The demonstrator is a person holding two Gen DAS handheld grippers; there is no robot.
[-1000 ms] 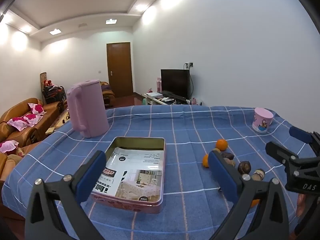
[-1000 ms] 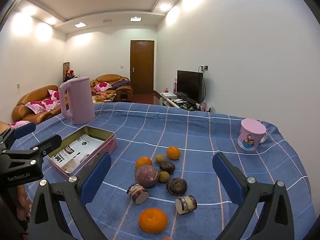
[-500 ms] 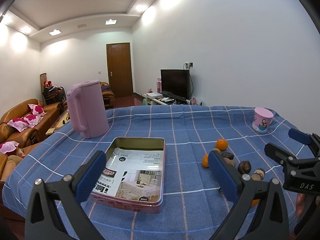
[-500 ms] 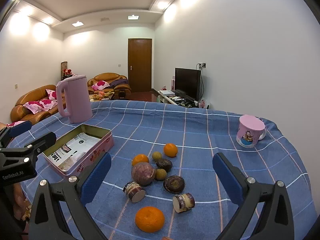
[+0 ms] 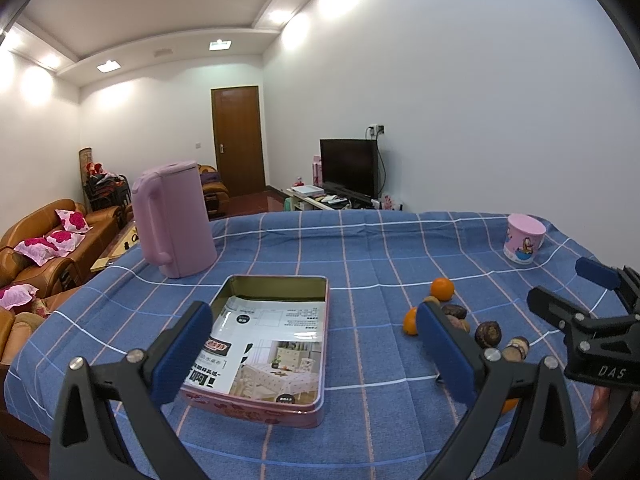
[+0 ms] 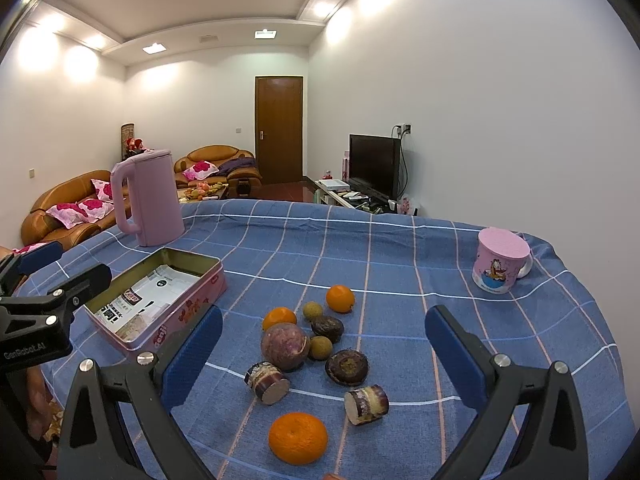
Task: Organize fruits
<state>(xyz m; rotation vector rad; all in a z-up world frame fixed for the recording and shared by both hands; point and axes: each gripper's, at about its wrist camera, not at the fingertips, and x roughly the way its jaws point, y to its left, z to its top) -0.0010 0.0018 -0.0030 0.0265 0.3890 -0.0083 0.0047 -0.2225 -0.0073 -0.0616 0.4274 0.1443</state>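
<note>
While lengthwise away, pink tin (image 5: pixel 256 410), fruits (image 6: pixel 316 344) right

Fruits (image 6: pixel 316 344) clustered loose on blue cloth: three oranges, purple and brown pieces. Open pink tin (image 6: pixel 160 300) beside cluster, paper-lined.

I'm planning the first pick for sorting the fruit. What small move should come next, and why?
Probably lower the right hand-held gripper onto the nearest orange: its jaws are open and empty, the orange lies apart from the other fruit, and the pink tin sits open to its left.
</note>
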